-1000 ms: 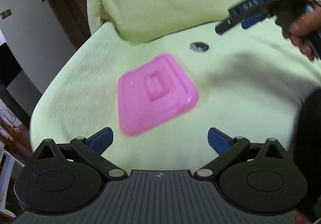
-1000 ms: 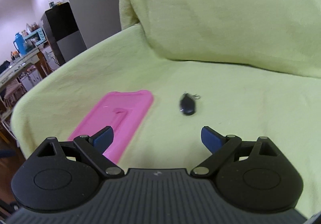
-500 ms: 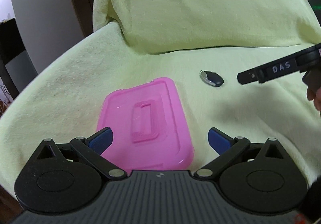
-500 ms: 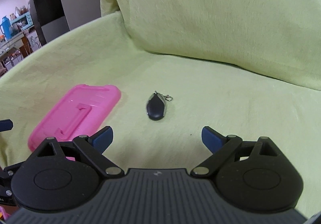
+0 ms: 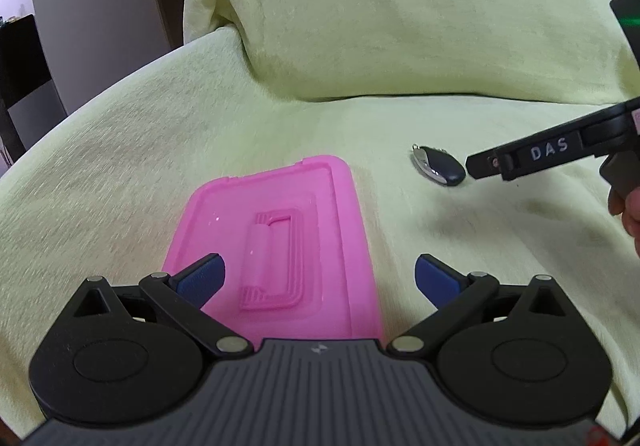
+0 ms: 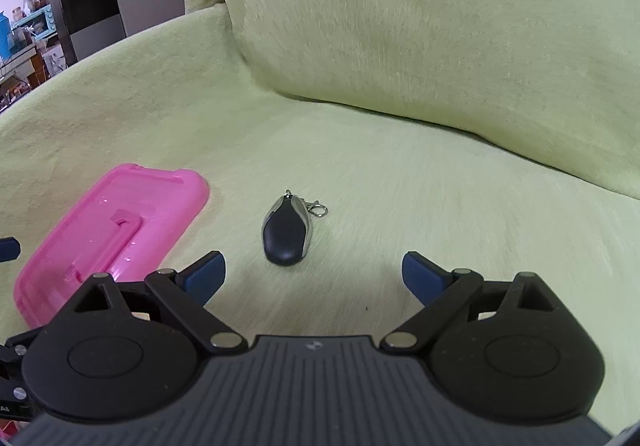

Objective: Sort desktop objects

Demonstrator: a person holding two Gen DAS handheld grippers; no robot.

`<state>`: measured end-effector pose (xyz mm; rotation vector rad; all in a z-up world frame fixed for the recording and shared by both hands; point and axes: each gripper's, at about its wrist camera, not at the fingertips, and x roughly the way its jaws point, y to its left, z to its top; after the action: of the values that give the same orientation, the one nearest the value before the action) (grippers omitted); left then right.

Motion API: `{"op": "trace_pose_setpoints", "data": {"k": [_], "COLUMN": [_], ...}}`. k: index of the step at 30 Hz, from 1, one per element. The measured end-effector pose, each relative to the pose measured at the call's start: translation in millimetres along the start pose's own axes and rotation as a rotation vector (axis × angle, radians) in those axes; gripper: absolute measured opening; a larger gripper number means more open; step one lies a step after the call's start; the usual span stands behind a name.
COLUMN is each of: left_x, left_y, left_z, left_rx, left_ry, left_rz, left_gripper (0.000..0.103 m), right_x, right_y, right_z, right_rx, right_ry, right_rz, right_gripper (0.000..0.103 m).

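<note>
Right wrist view: key fob (image 6: 286, 231) just ahead of the right gripper (image 6: 314, 272), inside the gap but nearer the left finger; long axis nearly along the approach, ring end away, toward the sofa (image 6: 400, 46) backrest. Fingers (image 6: 424, 274) wide apart, empty, low over the seat. Left gripper (image 5: 318, 278) likewise spread and empty, poised above the pink lid (image 5: 280, 242) flat beside the fob, toward the seat's left edge. Right nearer the fob.

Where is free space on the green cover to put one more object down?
Right of the key fob, the green cover is bare up to the back cushion. The strip behind the pink lid is bare too. The narrow gap between lid and fob is tight.
</note>
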<state>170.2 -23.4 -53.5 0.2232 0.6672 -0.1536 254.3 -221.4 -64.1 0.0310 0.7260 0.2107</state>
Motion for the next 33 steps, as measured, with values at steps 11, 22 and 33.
{"op": "trace_pose_setpoints", "data": {"k": [11, 22, 33], "left_x": [15, 24, 12], "left_y": [1, 4, -1], "left_z": [-4, -6, -8], "left_rx": [-0.006, -0.011, 0.025], "left_ry": [0.003, 0.009, 0.009], "left_rz": [-0.01, -0.015, -0.022], "left_gripper": [0.102, 0.102, 0.102], "right_x": [45, 65, 33], "right_y": [13, 22, 25], "right_z": [9, 15, 3], "right_rx": [-0.095, -0.122, -0.119], "right_ry": [0.059, 0.07, 0.104], "right_rz": [0.008, -0.001, 0.03], "right_gripper": [0.079, 0.046, 0.034]}}
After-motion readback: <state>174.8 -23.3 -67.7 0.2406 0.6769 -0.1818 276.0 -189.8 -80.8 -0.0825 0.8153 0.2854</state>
